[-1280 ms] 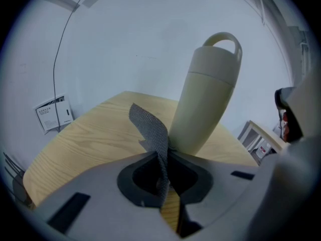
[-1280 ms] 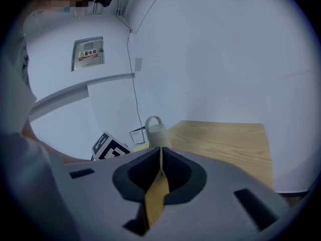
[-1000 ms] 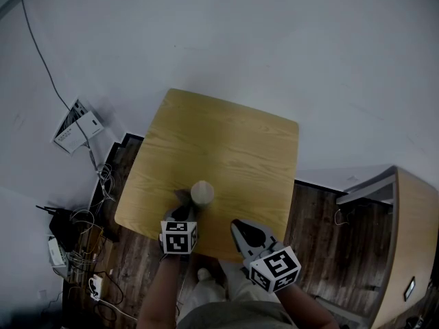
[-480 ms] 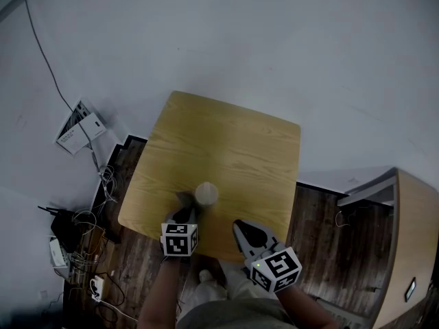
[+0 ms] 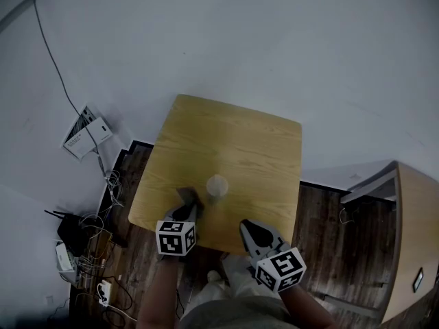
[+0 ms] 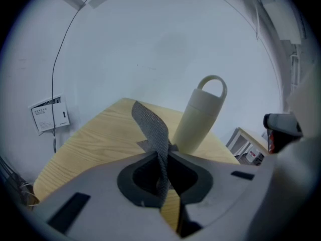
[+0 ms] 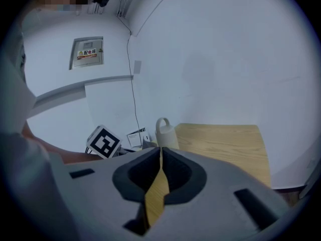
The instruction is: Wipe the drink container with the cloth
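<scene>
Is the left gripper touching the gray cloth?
Touching. The left gripper view shows the left gripper pinched shut on the cloth, which sticks up from between its jaws.

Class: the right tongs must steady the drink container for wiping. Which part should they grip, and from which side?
Probably the round body of the drink container, at mid-height, coming in level from the person's right, opposite the cloth held in the left tongs. It stands upright, and its thin loop handle on top would let it swing.

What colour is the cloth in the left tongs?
The cloth is dark grey with a fine mesh weave, clearest in the left gripper view.
</scene>
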